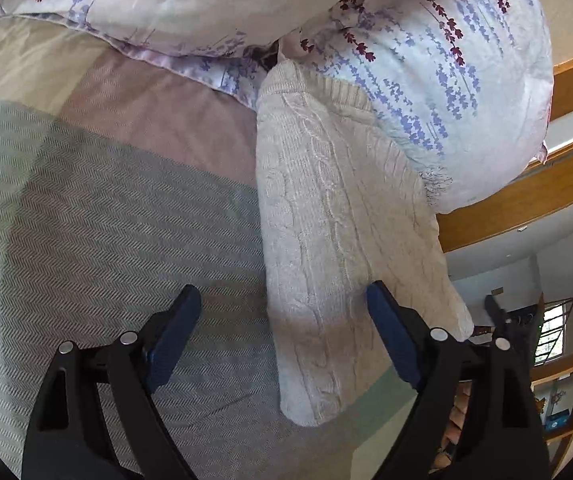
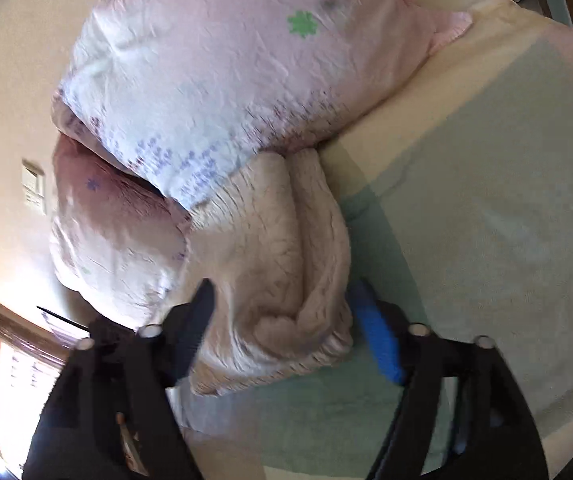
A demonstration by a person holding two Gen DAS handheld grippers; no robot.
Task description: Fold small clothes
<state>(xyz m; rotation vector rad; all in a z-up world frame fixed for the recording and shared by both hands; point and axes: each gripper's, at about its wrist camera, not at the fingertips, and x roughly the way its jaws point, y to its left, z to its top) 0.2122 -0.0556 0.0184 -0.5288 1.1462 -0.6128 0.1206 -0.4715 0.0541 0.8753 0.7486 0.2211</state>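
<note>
A folded beige cable-knit sweater (image 1: 338,240) lies on the bed, its far end against a floral pillow (image 1: 426,72). My left gripper (image 1: 284,300) is open, jaws wide apart; the sweater's near end lies between them, and the right finger (image 1: 390,332) rests on it. In the right wrist view the same sweater (image 2: 274,264) appears as a thick bundle. My right gripper (image 2: 282,296) is open, one finger on each side of the bundle's near end. This view is blurred.
The bed has a grey-green herringbone cover (image 1: 98,232) with pink and cream blocks. Floral pillows (image 2: 226,72) are stacked at the head. A wooden headboard (image 1: 534,196) and shelves (image 1: 562,404) stand to the right. A window (image 2: 18,392) is at the lower left.
</note>
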